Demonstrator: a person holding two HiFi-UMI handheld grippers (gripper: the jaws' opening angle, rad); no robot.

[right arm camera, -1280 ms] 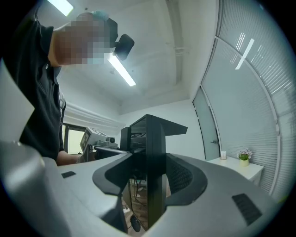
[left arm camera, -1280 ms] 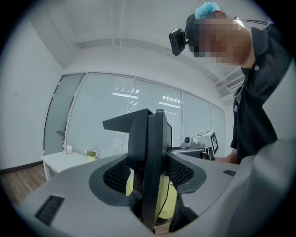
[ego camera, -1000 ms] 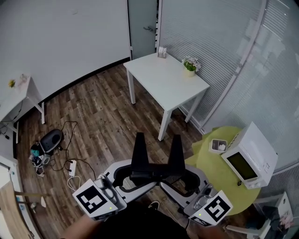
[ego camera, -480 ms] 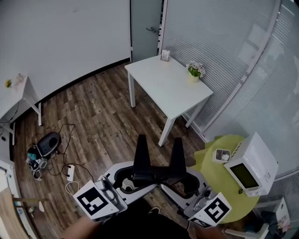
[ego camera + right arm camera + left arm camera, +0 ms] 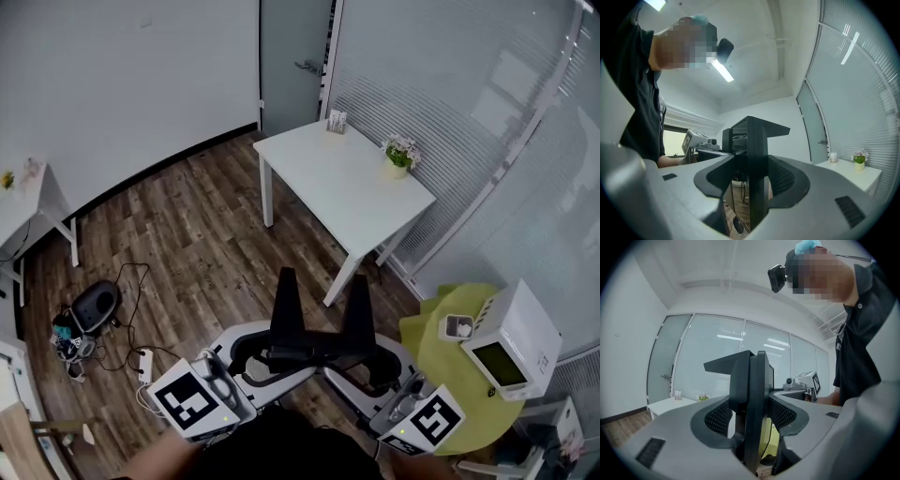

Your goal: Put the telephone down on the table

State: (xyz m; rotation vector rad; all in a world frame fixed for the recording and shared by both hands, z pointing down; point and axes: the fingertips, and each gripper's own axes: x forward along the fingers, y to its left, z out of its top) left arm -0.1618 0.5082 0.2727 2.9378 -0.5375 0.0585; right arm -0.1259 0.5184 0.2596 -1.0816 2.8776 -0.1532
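Observation:
The telephone (image 5: pixel 314 339) is a black unit with two upright prongs, carried in the air low in the head view between both grippers. My left gripper (image 5: pixel 255 361) is shut on its left side, and the black edge (image 5: pixel 752 399) stands upright between the grey jaws. My right gripper (image 5: pixel 377 364) is shut on the telephone's other side (image 5: pixel 752 154). The white table (image 5: pixel 347 192) stands ahead across the wooden floor, well apart from the telephone. On that table are a small flower pot (image 5: pixel 399 156) and a small holder (image 5: pixel 336 122) near its far edges.
A round yellow-green table (image 5: pixel 450 375) at lower right bears a white appliance (image 5: pixel 511 339) and a small white box (image 5: pixel 457 327). Cables, a power strip (image 5: pixel 145 364) and a dark bag (image 5: pixel 94 305) lie on the floor at left. A white desk (image 5: pixel 23 202) stands far left.
The whole view has shifted as I walk with the telephone: the white table sits slightly lower and further right, the yellow table nearer the corner. Both grips are unchanged.

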